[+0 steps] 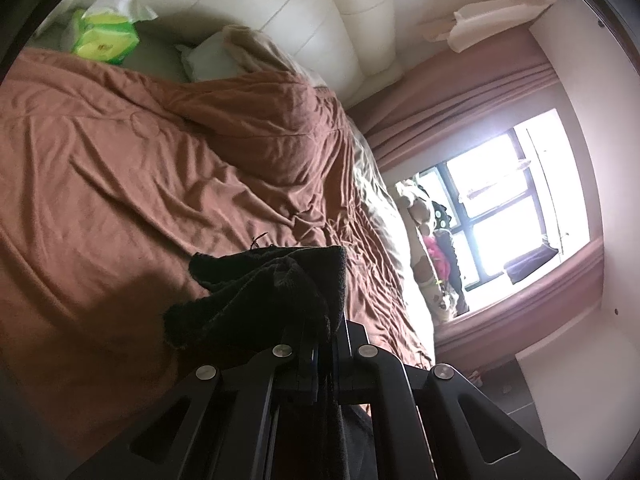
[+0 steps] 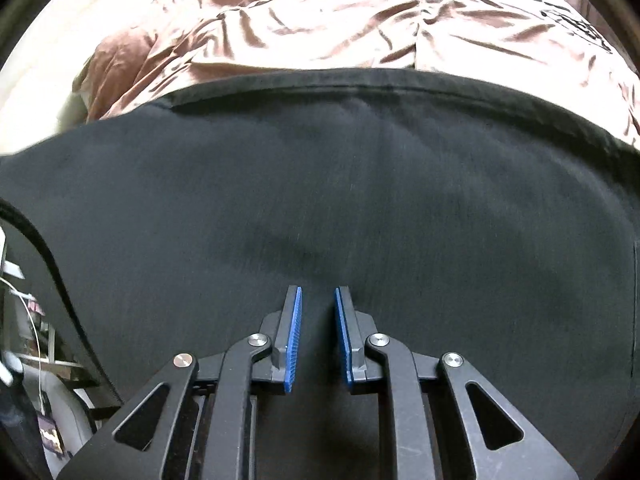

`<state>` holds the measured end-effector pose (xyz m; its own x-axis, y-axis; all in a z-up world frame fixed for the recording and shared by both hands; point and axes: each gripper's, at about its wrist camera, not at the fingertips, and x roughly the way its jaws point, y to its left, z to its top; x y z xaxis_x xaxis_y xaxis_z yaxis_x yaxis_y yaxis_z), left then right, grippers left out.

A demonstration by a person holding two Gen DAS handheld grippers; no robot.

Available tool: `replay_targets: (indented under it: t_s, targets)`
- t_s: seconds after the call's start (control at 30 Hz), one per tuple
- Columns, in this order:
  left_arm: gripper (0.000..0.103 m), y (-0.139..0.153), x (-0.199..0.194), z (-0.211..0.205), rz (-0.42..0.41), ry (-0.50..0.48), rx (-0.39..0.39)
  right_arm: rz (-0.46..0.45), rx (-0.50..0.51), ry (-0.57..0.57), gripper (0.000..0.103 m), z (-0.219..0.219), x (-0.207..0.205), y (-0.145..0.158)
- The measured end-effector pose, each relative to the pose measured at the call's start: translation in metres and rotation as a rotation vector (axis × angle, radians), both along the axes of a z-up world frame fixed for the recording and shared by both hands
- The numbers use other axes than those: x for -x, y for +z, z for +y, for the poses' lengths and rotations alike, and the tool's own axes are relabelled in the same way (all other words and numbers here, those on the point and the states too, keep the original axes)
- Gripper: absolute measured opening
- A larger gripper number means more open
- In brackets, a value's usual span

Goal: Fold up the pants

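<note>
The black pants (image 2: 320,184) lie spread flat across the brown bedspread (image 2: 320,16) in the right wrist view. My right gripper (image 2: 318,292) hovers close over the middle of the pants, its blue-padded fingers (image 2: 294,336) apart with nothing between them. In the left wrist view my left gripper (image 1: 326,320) is shut on a bunched black end of the pants (image 1: 264,296), lifted above the bedspread (image 1: 140,184). The cloth hides its fingertips.
A green tissue pack (image 1: 106,36) and pillows (image 1: 216,60) lie near the cream headboard (image 1: 320,20). A window (image 1: 500,200) with pink curtains and stuffed toys (image 1: 432,240) is beside the bed. Clutter and cables (image 2: 24,320) sit off the bed's left edge.
</note>
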<state>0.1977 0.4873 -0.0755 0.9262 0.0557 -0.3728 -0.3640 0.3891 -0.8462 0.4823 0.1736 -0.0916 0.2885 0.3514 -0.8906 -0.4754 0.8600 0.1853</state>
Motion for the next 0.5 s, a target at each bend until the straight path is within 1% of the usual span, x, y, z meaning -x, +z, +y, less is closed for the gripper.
replay_targets:
  t_s: [0.27, 0.33, 0.5]
  targets:
    - [0.004, -0.024, 0.013, 0.001, 0.009, 0.033, 0.030, -0.015, 0.023, 0.003, 0.014, 0.013, -0.039, -0.008]
    - [0.004, -0.029, 0.016, 0.002, 0.020, 0.036, 0.026, -0.018, 0.023, -0.001, 0.014, 0.016, -0.049, -0.009]
    - [0.004, -0.032, 0.023, 0.000, 0.028, 0.045, 0.023, -0.039, 0.040, -0.020, 0.014, 0.015, -0.071, -0.005]
